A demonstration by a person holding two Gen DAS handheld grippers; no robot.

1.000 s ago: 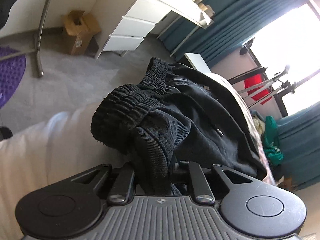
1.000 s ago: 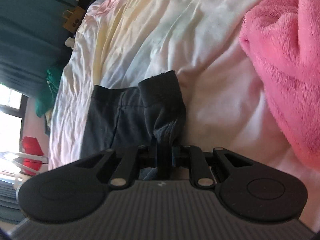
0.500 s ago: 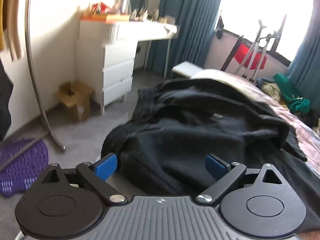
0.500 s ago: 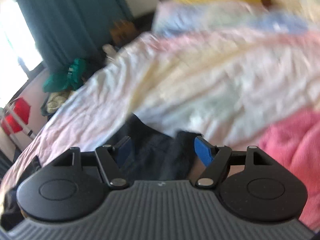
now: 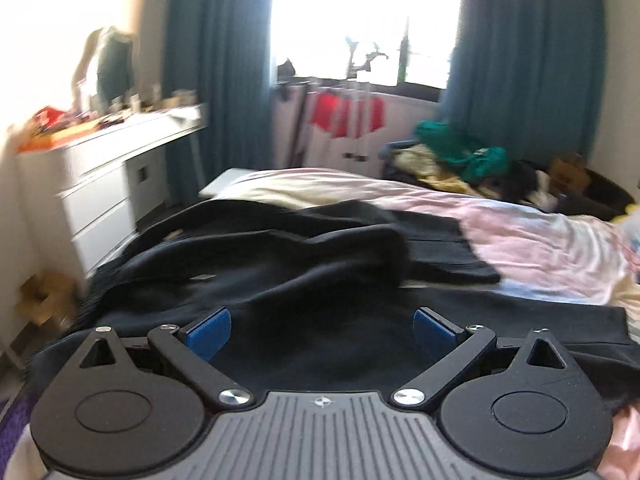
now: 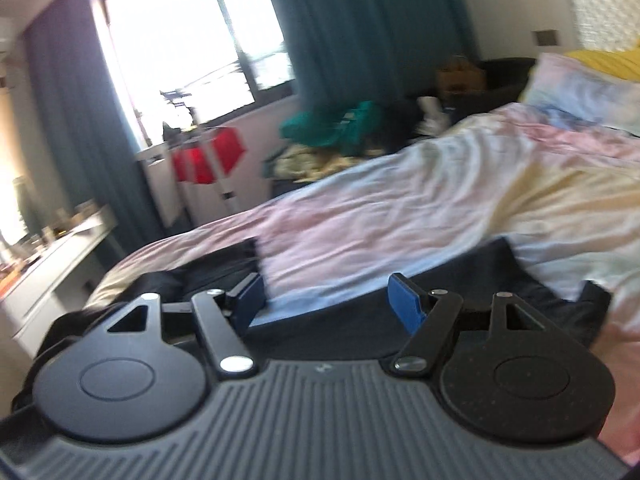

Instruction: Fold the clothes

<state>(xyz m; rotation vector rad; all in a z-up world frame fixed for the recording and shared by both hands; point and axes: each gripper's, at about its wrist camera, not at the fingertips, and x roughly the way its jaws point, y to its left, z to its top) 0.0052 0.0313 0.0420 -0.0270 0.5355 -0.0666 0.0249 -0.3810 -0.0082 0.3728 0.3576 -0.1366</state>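
A black garment point(image 5: 288, 276) lies crumpled across the near side of the bed point(image 5: 532, 236), which has a pale pink and cream cover. My left gripper point(image 5: 322, 326) is open and empty just above the garment, its blue pads point(image 5: 210, 328) spread wide. In the right wrist view the same garment point(image 6: 480, 292) lies along the bed's near edge. My right gripper point(image 6: 326, 304) is open and empty above it, with its blue pads point(image 6: 404, 306) apart.
A white dresser point(image 5: 100, 188) with clutter stands left of the bed. A drying rack with red clothes point(image 5: 344, 116) stands under the window. A heap of green and yellow clothes point(image 5: 460, 156) lies beyond the bed. A pillow point(image 6: 576, 84) lies at the right.
Both grippers opened and let go of the black garment, which dropped onto the bed. Both grippers then lifted and swung to face the window.
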